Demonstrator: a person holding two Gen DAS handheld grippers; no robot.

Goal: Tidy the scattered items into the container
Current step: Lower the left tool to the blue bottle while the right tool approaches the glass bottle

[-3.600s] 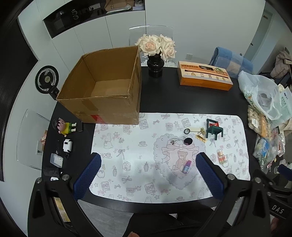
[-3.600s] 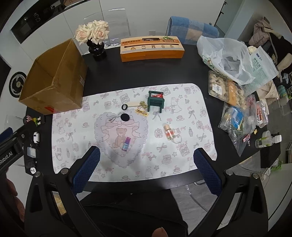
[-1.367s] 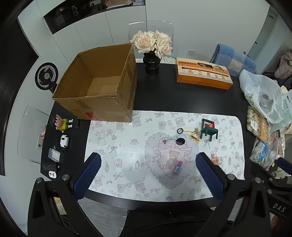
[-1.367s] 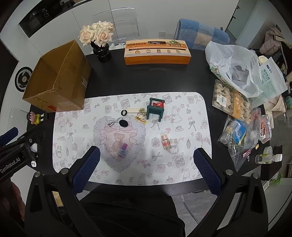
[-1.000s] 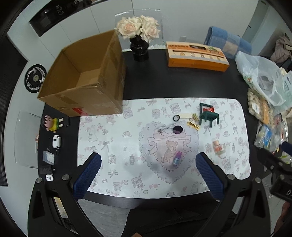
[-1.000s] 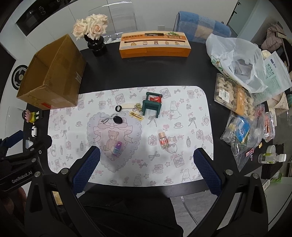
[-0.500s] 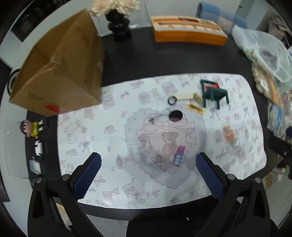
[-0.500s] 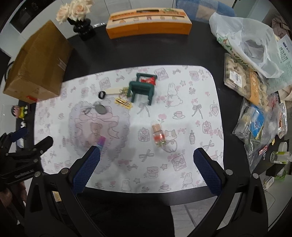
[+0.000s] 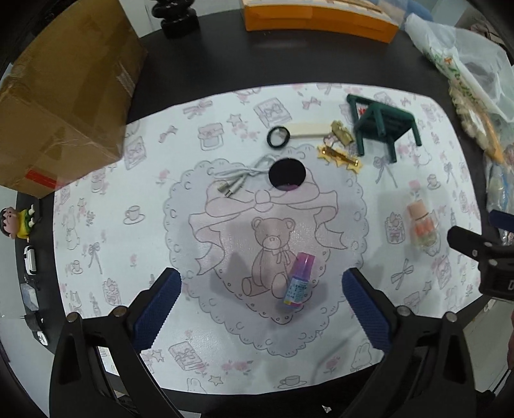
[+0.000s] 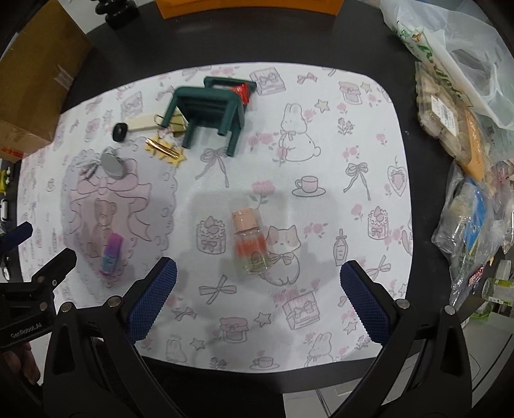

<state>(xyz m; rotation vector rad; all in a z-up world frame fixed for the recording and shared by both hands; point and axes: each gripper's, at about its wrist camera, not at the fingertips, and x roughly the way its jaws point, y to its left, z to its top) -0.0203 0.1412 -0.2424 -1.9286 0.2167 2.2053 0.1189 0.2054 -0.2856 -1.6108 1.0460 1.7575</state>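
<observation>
Patterned mat (image 9: 96, 205) on black tabletop (image 9: 199, 64): purple bottle (image 9: 298, 279) below left gripper (image 9: 261, 308), pink-capped bottle (image 10: 250, 244) below right gripper (image 10: 257, 299), both fingers wide, empty; cardboard box (image 9: 64, 80) far left

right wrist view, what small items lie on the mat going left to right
purple bottle → black ring → gold hair clip → green toy chair → pink-capped bottle

Home dining room: we note a black table (image 9: 199, 64) under a teddy-bear placemat (image 9: 135, 180), a vase base (image 9: 175, 16) behind it, grocery bags (image 10: 449, 41) beside it.
</observation>
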